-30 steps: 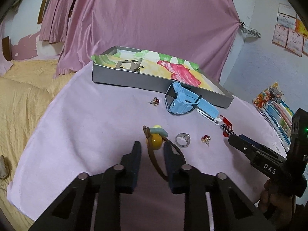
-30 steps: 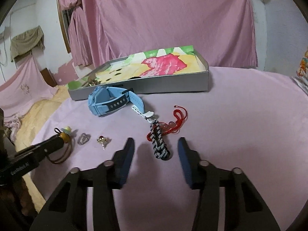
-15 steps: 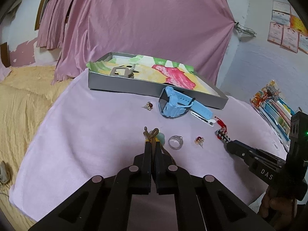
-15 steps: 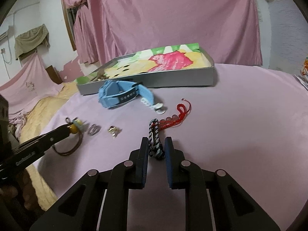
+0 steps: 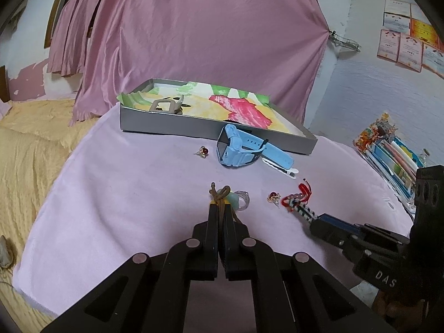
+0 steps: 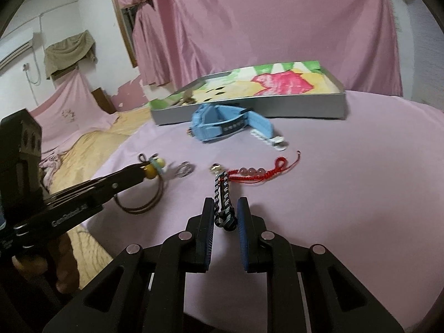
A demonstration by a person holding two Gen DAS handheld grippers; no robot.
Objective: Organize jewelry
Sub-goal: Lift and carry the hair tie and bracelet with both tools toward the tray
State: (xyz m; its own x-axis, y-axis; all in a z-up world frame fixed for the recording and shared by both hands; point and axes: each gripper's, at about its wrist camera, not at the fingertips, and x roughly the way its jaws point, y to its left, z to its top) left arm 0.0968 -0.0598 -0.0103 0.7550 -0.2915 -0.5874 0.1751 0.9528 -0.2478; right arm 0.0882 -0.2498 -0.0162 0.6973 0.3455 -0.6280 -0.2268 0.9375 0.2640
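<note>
My left gripper (image 5: 220,206) is shut on the brown cord bracelet (image 5: 222,194), whose yellow bead (image 6: 151,170) and pale blue bead sit at the fingertips. The cord's loop (image 6: 144,202) trails onto the pink cloth. The right gripper (image 6: 226,208) is shut on the near end of a black-and-white braided bracelet (image 6: 223,197). A red string bracelet (image 6: 255,173) with pink beads lies tangled at its far end. The right gripper (image 5: 319,220) also shows in the left wrist view, low at the right.
A silver ring (image 5: 242,198) and a red-stone earring (image 5: 273,196) lie between the grippers; a second earring (image 5: 204,151) lies farther back. A blue watch (image 5: 241,149) and a white clip (image 5: 280,166) lie before the grey tray (image 5: 216,127), which holds a beige watch (image 5: 166,105). Books are stacked at the right.
Both grippers' jaws have closed: the left onto the brown cord by the beads, the right onto the braided bracelet's end. The right gripper has shifted slightly.
</note>
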